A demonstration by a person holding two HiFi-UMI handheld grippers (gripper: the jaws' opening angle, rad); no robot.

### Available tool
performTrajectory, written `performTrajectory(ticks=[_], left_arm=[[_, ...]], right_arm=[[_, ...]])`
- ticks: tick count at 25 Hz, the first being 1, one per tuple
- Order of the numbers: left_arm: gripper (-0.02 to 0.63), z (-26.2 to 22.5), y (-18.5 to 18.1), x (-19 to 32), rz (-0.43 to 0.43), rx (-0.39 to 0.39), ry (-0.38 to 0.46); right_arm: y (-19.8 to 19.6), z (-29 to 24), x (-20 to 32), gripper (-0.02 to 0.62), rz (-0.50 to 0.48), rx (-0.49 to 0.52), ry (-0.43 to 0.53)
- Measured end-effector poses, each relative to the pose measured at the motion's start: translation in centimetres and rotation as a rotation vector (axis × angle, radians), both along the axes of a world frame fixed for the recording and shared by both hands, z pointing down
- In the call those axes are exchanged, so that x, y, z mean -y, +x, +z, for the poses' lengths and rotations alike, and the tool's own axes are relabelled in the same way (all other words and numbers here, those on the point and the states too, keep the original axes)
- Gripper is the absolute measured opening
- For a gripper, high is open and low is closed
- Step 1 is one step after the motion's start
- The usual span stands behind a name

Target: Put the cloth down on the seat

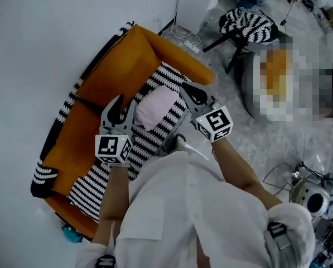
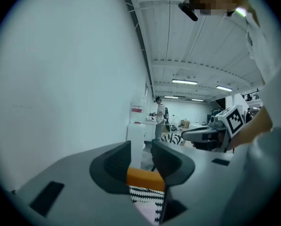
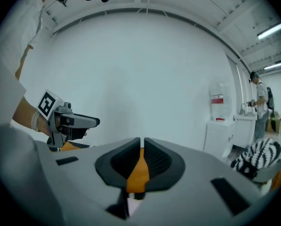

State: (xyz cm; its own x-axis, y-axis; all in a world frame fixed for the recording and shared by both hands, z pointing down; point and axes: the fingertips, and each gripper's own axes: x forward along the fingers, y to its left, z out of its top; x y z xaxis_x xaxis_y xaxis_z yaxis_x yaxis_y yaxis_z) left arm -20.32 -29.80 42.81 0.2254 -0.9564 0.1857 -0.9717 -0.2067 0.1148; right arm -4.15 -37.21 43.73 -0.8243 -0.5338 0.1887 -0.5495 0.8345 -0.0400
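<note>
A pale pink cloth (image 1: pixel 158 106) lies bunched on the black-and-white striped seat (image 1: pixel 149 135) of an orange sofa (image 1: pixel 116 71). My left gripper (image 1: pixel 117 111) hovers just left of the cloth, its jaws a little apart with nothing between them; the left gripper view shows the orange sofa edge (image 2: pixel 145 177) and striped seat (image 2: pixel 147 194) below its jaws (image 2: pixel 141 159). My right gripper (image 1: pixel 188 91) hangs over the cloth's right end. In the right gripper view its jaws (image 3: pixel 142 154) are almost touching, empty, with orange sofa (image 3: pixel 139 173) behind the slit.
A white wall backs the sofa. A stool with a striped cushion (image 1: pixel 245 22) stands at the back right, with a power strip and cables (image 1: pixel 189 43) on the floor. A round device (image 1: pixel 311 197) sits at the lower right. A person (image 2: pixel 160 114) stands far off by a white cabinet (image 2: pixel 136 135).
</note>
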Motion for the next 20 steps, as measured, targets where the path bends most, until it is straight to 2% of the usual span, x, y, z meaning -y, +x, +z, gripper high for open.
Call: performTrajectory(ticks=[4, 8, 11, 15, 20], left_arm=[[0.100, -4.3, 1.3, -0.2, 0.037, 0.038, 0.103], [0.086, -8.2, 1.9, -0.3, 0.044, 0.070, 0.185], [0.075, -10.3, 2.2, 0.0, 0.048, 0.093, 0.228], [0.067, -12.0, 1.7, -0.2, 0.023, 0.078, 0.268], [0.063, -12.5, 1.8, -0.2, 0.040, 0.033, 0.275]], right_arm=[[1.4, -4.2, 0.3, 0.008, 0.019, 0.048, 0.053], [2.6, -7.8, 0.3, 0.006, 0.054, 0.095, 0.075], [3.1, -10.1, 0.2, 0.006, 0.054, 0.101, 0.126], [3.3, -12.0, 0.0, 0.006, 0.049, 0.096, 0.184], [3.3, -12.6, -0.2, 0.006, 0.040, 0.100, 0.200]])
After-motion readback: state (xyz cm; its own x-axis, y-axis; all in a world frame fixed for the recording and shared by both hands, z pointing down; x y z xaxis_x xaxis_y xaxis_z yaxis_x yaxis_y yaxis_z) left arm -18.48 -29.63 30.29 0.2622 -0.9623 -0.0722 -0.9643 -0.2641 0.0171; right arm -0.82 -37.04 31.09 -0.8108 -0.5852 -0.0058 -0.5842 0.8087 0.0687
